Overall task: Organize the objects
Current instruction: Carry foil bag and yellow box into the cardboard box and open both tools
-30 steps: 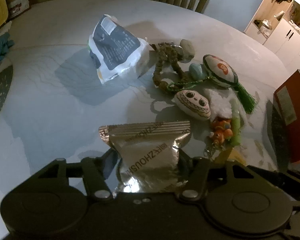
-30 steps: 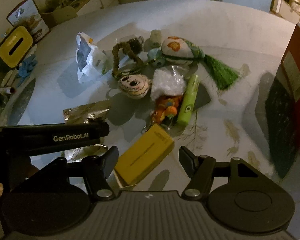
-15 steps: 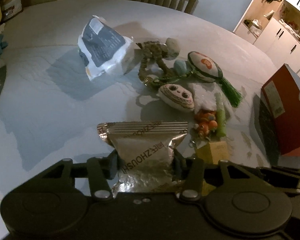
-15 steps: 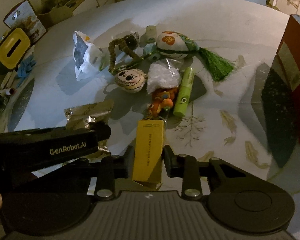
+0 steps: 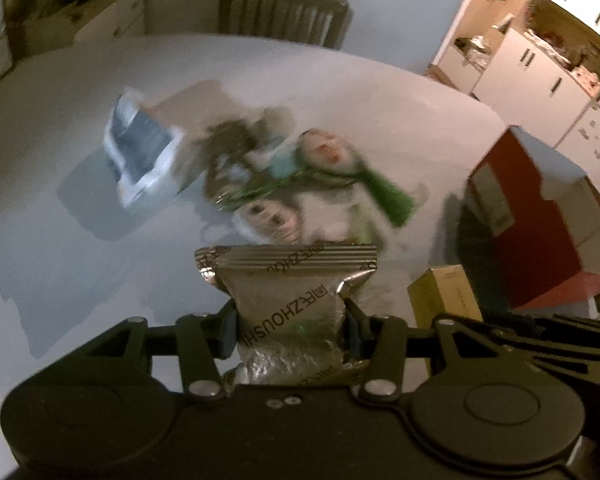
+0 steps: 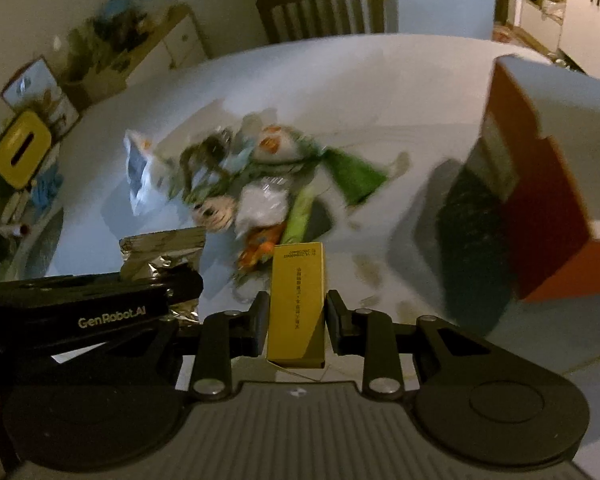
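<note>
A silver foil packet (image 5: 288, 300) is clamped between the closed fingers of the left gripper (image 5: 288, 326) above the table (image 5: 60, 248), while a yellow box (image 6: 298, 304) is gripped upright by the right gripper (image 6: 298, 322), with a red box (image 6: 540, 216) seen at the far right.

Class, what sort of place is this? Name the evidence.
Probably a home dining room: a round pale dining table, a slatted wooden chair behind it, and white storage cupboards beyond.
</note>
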A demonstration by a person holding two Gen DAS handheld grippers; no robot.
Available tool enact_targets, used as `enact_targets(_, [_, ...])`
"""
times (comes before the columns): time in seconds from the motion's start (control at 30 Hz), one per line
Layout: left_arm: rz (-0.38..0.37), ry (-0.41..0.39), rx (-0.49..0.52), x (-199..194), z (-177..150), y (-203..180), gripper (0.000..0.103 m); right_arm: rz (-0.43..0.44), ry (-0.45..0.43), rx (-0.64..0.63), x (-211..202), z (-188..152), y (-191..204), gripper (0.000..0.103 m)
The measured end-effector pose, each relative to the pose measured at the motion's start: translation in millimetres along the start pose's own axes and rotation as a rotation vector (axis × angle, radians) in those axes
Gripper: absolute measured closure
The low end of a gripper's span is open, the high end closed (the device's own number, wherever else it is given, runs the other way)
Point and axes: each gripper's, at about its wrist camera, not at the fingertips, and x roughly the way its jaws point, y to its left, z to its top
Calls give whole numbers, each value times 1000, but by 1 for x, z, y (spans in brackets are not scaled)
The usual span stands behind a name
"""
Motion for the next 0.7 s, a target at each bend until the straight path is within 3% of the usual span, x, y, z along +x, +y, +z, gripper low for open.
enact_targets(0.37, [-23,-17,101,-25,30,-96,54,11,-89,11,-60,26,-77,74])
enact_targets(0.7, [-55,-22,153,-23,47,-187,54,3,-148,11,-95,45,-155,74])
